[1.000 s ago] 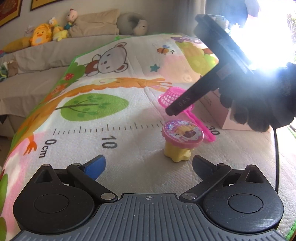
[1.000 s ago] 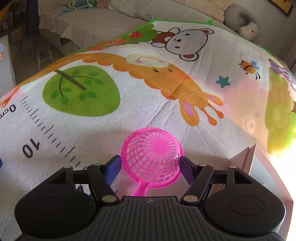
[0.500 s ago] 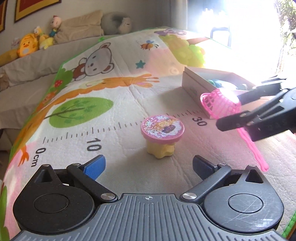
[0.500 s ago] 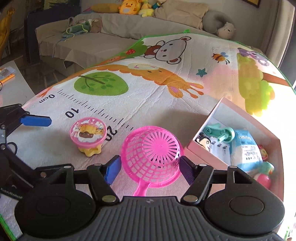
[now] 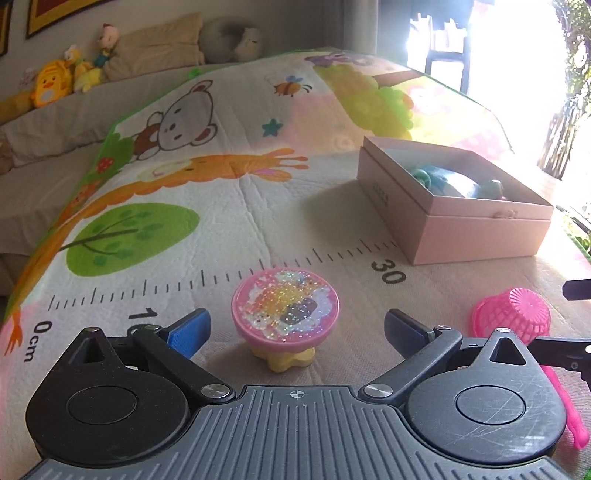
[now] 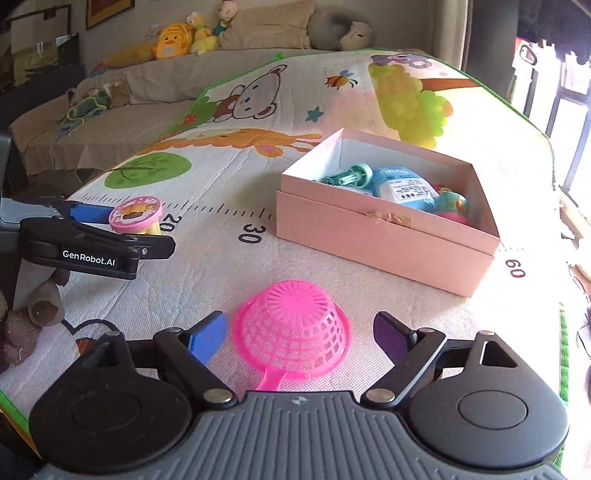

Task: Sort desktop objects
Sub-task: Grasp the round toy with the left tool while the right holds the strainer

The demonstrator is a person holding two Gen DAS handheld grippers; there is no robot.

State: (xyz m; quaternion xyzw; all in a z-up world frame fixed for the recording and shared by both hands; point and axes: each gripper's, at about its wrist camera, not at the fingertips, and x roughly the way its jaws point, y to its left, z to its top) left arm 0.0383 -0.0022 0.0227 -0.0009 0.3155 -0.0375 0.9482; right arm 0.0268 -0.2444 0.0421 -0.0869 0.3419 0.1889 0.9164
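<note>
In the right wrist view, the right hand-held gripper fills the bottom of the frame, its jaws opening with one pink plastic strainer between them. The strainer lies dome up on the play mat, its handle running back under the gripper body; neither pad presses on it, and a gap shows at each side.

In the left wrist view, the left hand-held gripper sits at the bottom centre with its jaws spread wide. One round pink glitter-topped toy on a yellow base stands upright on the mat between the two fingers, clear of both. The same strainer shows at the lower right of that frame.

Beyond the strainer, in the middle right of the right wrist view, stands one open pink box on the mat. Inside it lie one teal toy, one light blue packet and some colourful small toys at its right end, too crowded to count.

Farthest off, at the upper left, a sofa carries one yellow duck plush among several other soft toys and one grey neck pillow.
</note>
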